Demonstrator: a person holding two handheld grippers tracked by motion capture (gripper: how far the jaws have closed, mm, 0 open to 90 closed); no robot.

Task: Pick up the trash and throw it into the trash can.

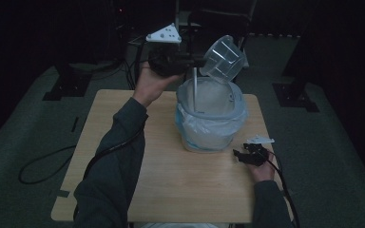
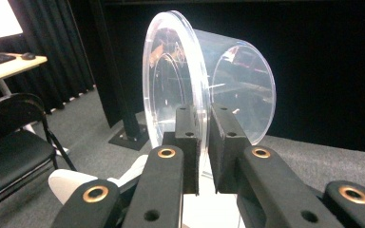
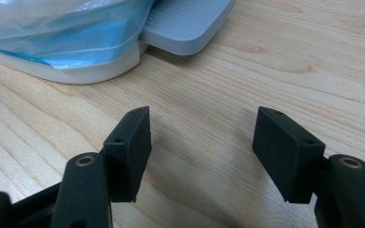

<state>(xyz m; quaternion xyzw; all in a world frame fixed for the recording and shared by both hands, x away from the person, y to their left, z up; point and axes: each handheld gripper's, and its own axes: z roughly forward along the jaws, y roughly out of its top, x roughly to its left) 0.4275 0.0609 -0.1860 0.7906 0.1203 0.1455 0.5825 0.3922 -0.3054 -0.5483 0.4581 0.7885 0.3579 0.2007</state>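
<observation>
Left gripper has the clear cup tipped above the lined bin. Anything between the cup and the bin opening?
Nothing visible. The left gripper holds the clear cup by its rim, tilted over the bin, whose bag-lined mouth lies open below. The right gripper rests open on the table, off to the side.

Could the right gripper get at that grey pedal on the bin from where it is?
Probably yes. The right gripper is open, low over the table, and bare wood lies between its fingers and the grey pedal at the bin's base.
</observation>
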